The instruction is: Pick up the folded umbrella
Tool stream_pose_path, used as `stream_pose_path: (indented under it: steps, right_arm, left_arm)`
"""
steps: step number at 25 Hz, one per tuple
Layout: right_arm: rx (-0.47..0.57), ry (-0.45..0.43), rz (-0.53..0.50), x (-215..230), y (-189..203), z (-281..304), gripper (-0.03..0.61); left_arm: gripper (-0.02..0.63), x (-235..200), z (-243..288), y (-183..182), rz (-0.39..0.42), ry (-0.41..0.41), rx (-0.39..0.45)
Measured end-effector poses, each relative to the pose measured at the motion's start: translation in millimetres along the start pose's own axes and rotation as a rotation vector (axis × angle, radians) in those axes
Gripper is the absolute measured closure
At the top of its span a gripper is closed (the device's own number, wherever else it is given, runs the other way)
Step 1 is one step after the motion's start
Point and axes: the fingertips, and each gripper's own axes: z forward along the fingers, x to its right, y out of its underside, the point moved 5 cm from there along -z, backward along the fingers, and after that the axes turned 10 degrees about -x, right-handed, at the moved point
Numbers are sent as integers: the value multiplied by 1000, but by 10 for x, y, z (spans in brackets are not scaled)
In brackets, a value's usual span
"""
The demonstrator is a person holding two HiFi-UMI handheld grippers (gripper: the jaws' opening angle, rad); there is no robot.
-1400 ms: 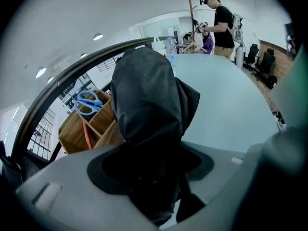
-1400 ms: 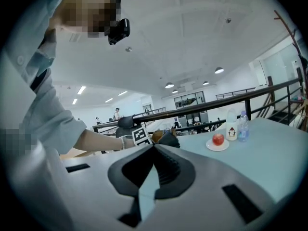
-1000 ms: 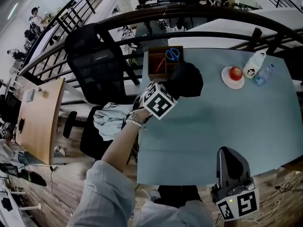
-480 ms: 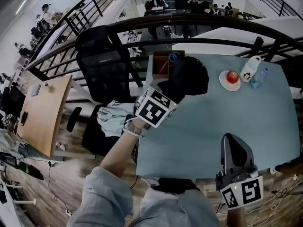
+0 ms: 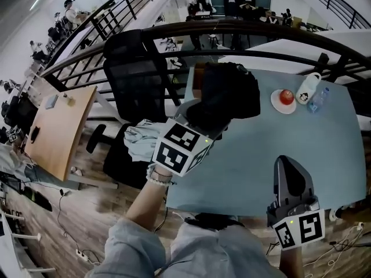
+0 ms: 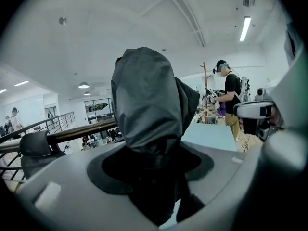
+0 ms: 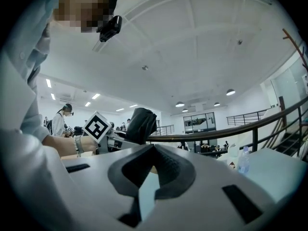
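**Umbrella up in L tool, R tool idle**

Pale blue counter [image 5: 261, 155] takes up the right half of the head view. A dark curved railing [image 5: 261, 25] runs behind its far edge. Black office chair [image 5: 136, 77] stands at the counter's left side, w/ a light grey garment [image 5: 138, 142] on the seat. Wooden desk [image 5: 55, 129] sits further left, well apart.

Folded umbrella [image 6: 144, 95], black and in its sleeve, is off the counter. It's held up over the far-left corner area w/ its free end pointing up, and the left gripper view has ceiling behind it. In the head view its bulk hides most of a wooden box [image 5: 196, 77] at that corner.

Left tool [image 6: 154, 158] is clamped on the umbrella's lower end, pads pressed vs the fabric on both sides. Its marker cube faces back toward the person's wrist.

Right tool [image 7: 154, 148] sits low at the counter's near-right edge, well apart from the umbrella. Its jaws are brought together at the tips w/ nothing between them. Only a strip of counter shows thru the gap behind the tips.

Far right of the counter: a white plate [image 5: 277, 104] w/ a red fruit [image 5: 286, 96] on it. Just beside it is a white bottle [image 5: 307, 87], then a smaller clear bottle [image 5: 317, 100]. Can't tell if the two bottles touch.
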Motion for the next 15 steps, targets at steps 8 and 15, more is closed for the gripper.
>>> stream_pose_path:
  steps: [8,15]
  right_arm:
    - [19,-29,-12,61,-1,-133,580]
    - [28,-66,-11,153,51,-393,580]
  left_arm:
    - [343,288,-332,7,-83,-30,87]
    - [344,617,-554,90,-136,-102,119]
